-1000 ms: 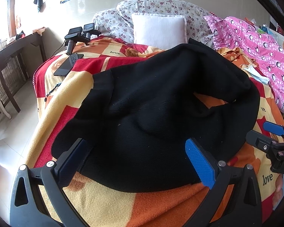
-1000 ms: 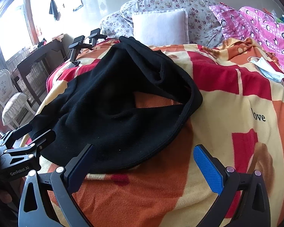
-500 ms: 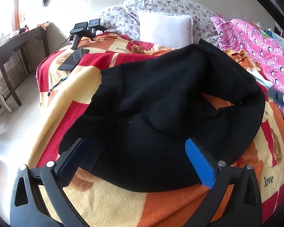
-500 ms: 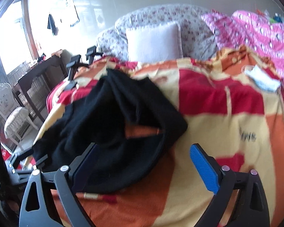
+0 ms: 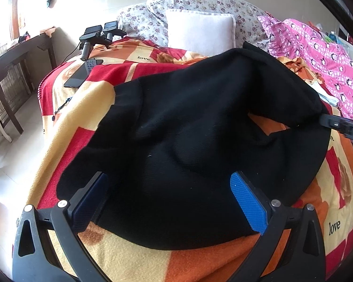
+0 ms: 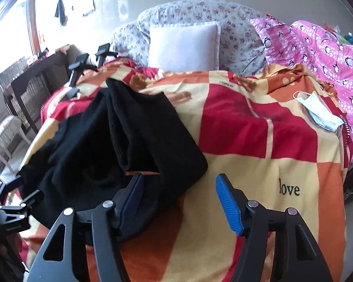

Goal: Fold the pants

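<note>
Black pants (image 5: 188,136) lie crumpled on a red, orange and cream blanket (image 5: 87,94) on a bed; they also show in the right wrist view (image 6: 120,145). My left gripper (image 5: 167,199) is open, low over the near hem of the pants, holding nothing. My right gripper (image 6: 178,199) is open, its jaws narrower than before, straddling the pants' right edge; its left finger (image 6: 131,199) lies over the black cloth. The right gripper's tip (image 5: 341,127) shows at the right of the left wrist view. The left gripper (image 6: 14,209) shows at the lower left of the right wrist view.
A white pillow (image 6: 183,47) and floral cushions sit at the bed's head. A pink penguin quilt (image 6: 317,54) lies right, with a face mask (image 6: 317,110) beside it. Spare grippers (image 5: 98,35) and a phone (image 5: 80,75) lie far left. A dark table (image 5: 9,70) stands left.
My right gripper has moved forward and left onto the pants' right edge, and its jaws have narrowed. My left gripper has edged slightly forward and stays open.
</note>
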`<state>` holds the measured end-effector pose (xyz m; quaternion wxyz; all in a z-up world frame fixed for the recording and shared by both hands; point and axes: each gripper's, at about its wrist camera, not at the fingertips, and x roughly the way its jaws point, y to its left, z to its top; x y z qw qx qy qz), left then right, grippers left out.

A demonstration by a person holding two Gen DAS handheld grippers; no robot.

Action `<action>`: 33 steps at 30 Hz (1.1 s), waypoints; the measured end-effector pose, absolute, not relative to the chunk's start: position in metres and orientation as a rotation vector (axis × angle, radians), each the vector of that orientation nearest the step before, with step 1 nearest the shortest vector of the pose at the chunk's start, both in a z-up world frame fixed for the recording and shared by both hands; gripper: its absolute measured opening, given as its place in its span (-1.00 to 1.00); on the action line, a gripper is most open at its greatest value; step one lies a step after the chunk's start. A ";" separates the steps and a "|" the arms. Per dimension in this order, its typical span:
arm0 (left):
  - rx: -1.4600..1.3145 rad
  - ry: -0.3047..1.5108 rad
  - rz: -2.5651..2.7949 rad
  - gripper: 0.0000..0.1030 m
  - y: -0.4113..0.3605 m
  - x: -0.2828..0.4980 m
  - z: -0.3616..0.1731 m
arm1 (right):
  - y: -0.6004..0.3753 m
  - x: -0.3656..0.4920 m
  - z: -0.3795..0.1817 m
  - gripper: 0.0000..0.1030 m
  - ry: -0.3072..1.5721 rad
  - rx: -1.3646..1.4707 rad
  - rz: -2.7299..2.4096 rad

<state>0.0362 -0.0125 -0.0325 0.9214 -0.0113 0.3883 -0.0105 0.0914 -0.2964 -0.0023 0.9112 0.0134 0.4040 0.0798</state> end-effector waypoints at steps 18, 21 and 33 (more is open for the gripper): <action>-0.115 0.770 0.064 1.00 0.042 0.009 -0.020 | -0.381 -0.014 -0.069 -0.24 0.910 0.334 0.083; -0.139 0.789 0.083 1.00 0.055 0.005 -0.026 | -0.370 -0.018 -0.049 -0.05 0.870 0.234 0.055; -0.263 0.881 0.089 1.00 0.065 0.024 -0.051 | -0.243 0.032 -0.040 0.08 0.799 -0.100 0.264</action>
